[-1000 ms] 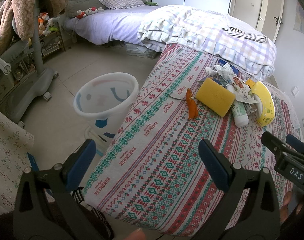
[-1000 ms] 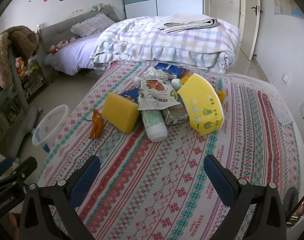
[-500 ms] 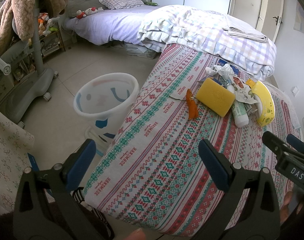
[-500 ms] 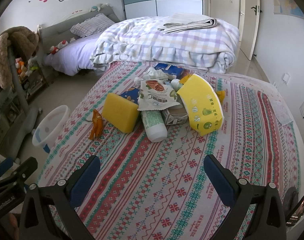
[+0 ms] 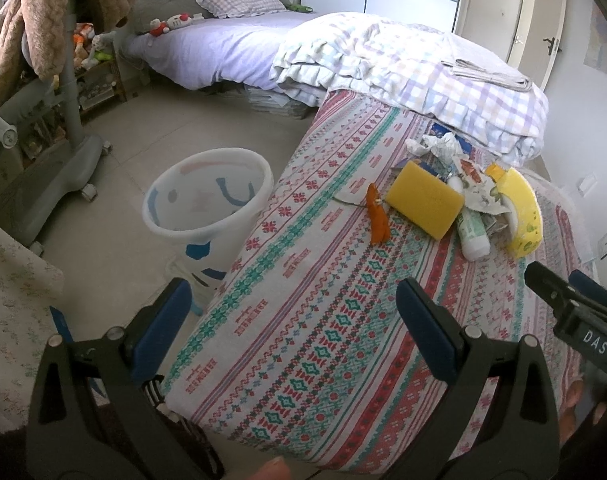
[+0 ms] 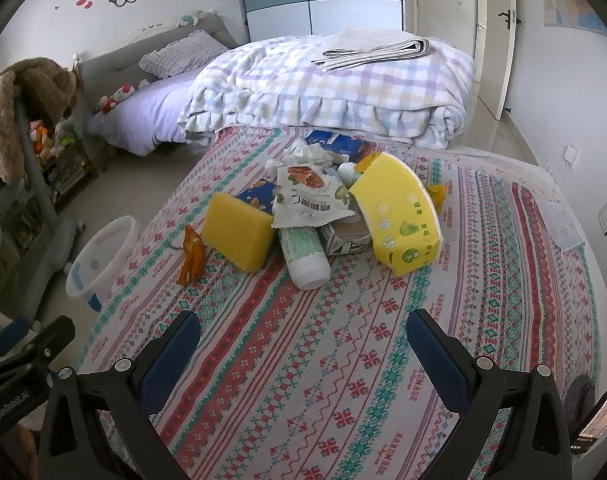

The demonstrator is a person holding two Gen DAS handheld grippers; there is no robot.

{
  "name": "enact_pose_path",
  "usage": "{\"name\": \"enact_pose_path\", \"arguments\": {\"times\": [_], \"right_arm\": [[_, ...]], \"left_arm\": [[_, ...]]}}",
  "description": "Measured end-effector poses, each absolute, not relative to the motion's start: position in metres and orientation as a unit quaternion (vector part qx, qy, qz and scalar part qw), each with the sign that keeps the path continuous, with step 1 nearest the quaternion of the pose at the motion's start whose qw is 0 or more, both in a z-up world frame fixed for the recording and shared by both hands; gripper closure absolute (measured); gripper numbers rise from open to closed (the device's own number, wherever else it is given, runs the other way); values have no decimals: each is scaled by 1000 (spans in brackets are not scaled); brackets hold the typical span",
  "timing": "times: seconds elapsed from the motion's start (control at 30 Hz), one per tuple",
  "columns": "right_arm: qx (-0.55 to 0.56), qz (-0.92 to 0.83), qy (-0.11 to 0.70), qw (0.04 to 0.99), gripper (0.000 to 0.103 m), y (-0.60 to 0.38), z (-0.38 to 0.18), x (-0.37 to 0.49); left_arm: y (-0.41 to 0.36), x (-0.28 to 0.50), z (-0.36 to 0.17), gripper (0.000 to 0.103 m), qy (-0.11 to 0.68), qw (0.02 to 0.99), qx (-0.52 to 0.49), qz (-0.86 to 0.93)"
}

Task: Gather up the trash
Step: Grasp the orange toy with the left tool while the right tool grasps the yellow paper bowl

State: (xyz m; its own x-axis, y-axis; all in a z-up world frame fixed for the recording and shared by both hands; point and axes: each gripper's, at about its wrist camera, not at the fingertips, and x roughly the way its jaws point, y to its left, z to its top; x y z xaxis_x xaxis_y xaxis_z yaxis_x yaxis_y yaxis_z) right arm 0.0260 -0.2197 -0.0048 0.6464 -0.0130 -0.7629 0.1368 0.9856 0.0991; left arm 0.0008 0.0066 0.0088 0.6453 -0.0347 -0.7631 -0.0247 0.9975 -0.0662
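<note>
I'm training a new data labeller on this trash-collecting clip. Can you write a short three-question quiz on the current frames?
1. True or false: the left gripper holds the orange wrapper.
2. Multiple choice: where does the white bin stand? A on the patterned bedspread; B on the floor beside the bed; C on the plaid quilt.
3. Fill in: the white bottle lies between the yellow sponge and the ____ paper bowl.

Key
1. False: both it and the right gripper are open and empty.
2. B
3. yellow
</note>
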Motion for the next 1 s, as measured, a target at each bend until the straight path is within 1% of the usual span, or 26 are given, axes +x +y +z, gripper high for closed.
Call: {"name": "enact_pose_path", "arguments": {"times": [0.1,0.3,0.43,0.6,0.73,0.77,0.9,1.0], "right_arm": [[83,-35,427,900,0,-227,3,31],[80,-37,441,893,0,-251,25,53],[105,-42,457,882,0,-278,30,73],[138,-52,476,867,0,-310,26,100],[146,-62,489,858,0,-328,11,117],[141,-64,497,854,0,-330,5,122],[133,-64,531,835,0,-338,-18,142],[125,-55,544,828,2,-335,-30,152]], "left_arm": [[9,8,16,1,426,903,-47,-23],[2,36,29,1,441,895,-34,-51],[-1,58,33,1,462,883,-37,-72],[-2,92,25,1,497,858,-74,-106],[-8,109,13,2,503,853,-75,-116],[-8,112,9,2,504,853,-76,-117],[-13,131,-16,16,534,833,-84,-122],[-19,143,-31,21,546,822,-90,-132]]}}
